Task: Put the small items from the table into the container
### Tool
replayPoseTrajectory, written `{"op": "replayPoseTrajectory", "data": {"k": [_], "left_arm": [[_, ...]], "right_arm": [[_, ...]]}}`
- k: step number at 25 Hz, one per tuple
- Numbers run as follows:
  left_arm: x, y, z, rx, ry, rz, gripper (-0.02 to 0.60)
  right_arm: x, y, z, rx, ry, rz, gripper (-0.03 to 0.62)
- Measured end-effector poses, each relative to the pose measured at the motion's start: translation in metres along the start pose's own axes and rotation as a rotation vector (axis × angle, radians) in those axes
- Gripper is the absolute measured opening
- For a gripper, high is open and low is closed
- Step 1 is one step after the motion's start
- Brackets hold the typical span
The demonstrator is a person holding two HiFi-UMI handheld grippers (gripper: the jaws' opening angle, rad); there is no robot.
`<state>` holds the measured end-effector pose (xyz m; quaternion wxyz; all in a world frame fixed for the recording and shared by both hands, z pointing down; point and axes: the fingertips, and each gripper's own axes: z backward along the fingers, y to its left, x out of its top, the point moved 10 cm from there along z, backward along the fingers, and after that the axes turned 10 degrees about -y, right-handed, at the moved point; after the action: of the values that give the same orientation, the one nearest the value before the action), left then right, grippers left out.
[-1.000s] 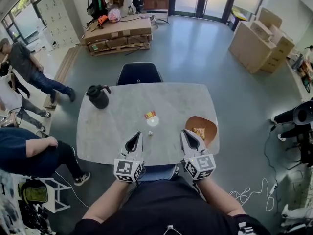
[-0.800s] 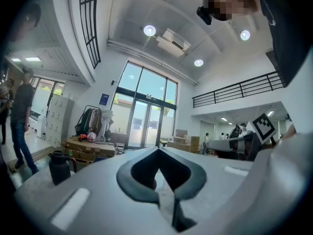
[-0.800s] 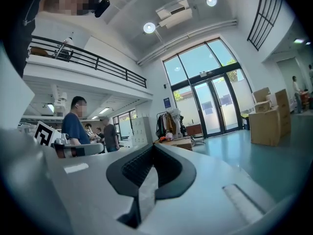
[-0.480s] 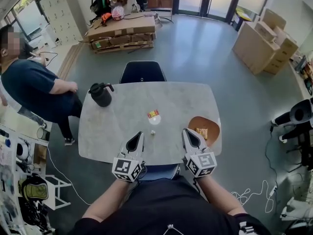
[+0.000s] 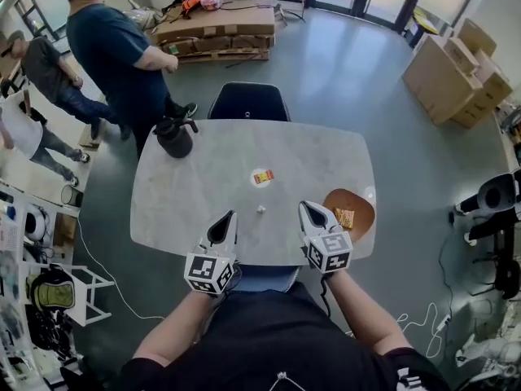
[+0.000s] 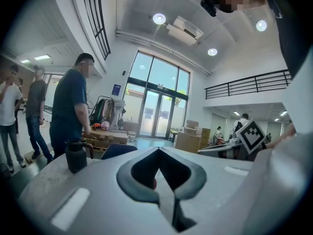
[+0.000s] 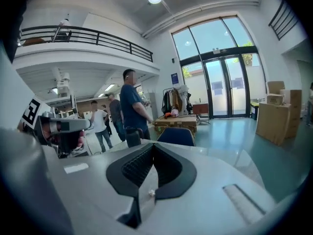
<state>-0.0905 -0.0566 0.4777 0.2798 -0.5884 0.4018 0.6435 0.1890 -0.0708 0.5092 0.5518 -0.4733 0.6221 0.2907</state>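
Note:
A tiny white item (image 5: 261, 210) lies on the marble table (image 5: 203, 186), between my two grippers and just ahead of them. Farther out sits a red-and-yellow item (image 5: 261, 177) on a white disc. The brown bowl (image 5: 358, 202) at the table's right edge holds an orange packet (image 5: 345, 217). My left gripper (image 5: 230, 215) (image 6: 158, 150) is shut and empty over the near edge. My right gripper (image 5: 302, 207) (image 7: 152, 145) is shut and empty, just left of the bowl. In the right gripper view the white item (image 7: 152, 193) shows low between the jaws.
A black kettle (image 5: 174, 138) stands at the table's far left corner, with a person in a dark blue shirt (image 5: 118, 51) right behind it. A dark chair (image 5: 248, 102) is tucked at the far side. Cardboard boxes (image 5: 460, 72) stand far right.
The right gripper has sunk toward the table and the left has shifted slightly. The person in the blue shirt has walked from the left round to behind the kettle.

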Motion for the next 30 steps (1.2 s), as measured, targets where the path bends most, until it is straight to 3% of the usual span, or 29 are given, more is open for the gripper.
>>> {"op": "replayPoseTrajectory", "data": {"k": [5,14,18,25,27,30], "left_arm": [[-0.009,0.026,0.015,0.086,0.041,0.016,0.003],[-0.029,0.068,0.067,0.307,0.143,0.045,0.003],[-0.041,0.077,0.089,0.4,0.187,0.067,0.003],[-0.053,0.086,0.115,0.479,0.205,0.082,0.003],[-0.055,0.09,0.118,0.491,0.203,0.082,0.003],[-0.054,0.095,0.117,0.482,0.194,0.079,0.003]], "right_arm": [[-0.049,-0.003,-0.061,0.099,0.197,0.032,0.108],[-0.175,0.014,-0.169,0.312,0.592,0.216,0.193],[-0.222,0.018,-0.199,0.334,0.729,0.334,0.212],[-0.26,0.02,-0.225,0.315,0.832,0.42,0.199],[-0.257,0.025,-0.228,0.301,0.809,0.436,0.135],[-0.232,0.033,-0.221,0.27,0.691,0.392,0.133]]}}
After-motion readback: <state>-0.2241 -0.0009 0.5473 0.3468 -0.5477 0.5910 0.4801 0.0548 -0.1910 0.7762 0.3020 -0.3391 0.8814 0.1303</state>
